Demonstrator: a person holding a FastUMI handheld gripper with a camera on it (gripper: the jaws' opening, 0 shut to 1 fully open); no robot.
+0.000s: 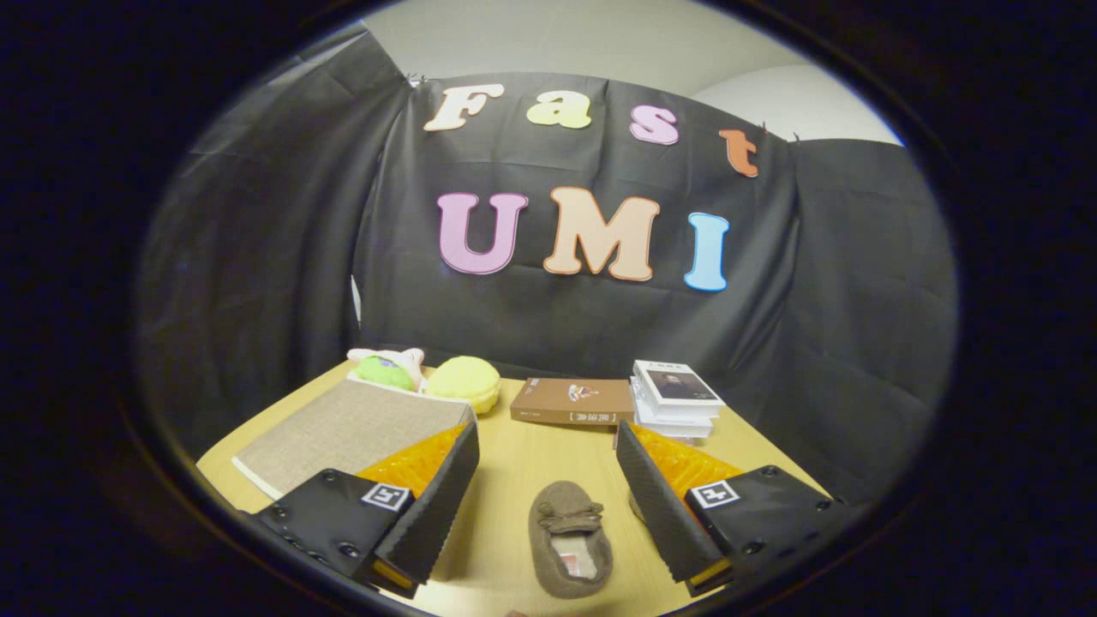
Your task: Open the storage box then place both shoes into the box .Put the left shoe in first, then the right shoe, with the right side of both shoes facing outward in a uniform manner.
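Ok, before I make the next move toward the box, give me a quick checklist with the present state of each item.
1. Storage box lid open: not ok, it lies closed, left of the fingers.
2. Gripper fingers open and empty: ok.
3. Shoe on the table between the fingers: ok.
4. Second shoe located: cannot tell.
5. Box top free of clutter: ok; plush toys sit just behind it.
6. Books apart from the box: ok.

Dim, even indoor light; sharp at centre, fisheye bending and darkening toward the rim.
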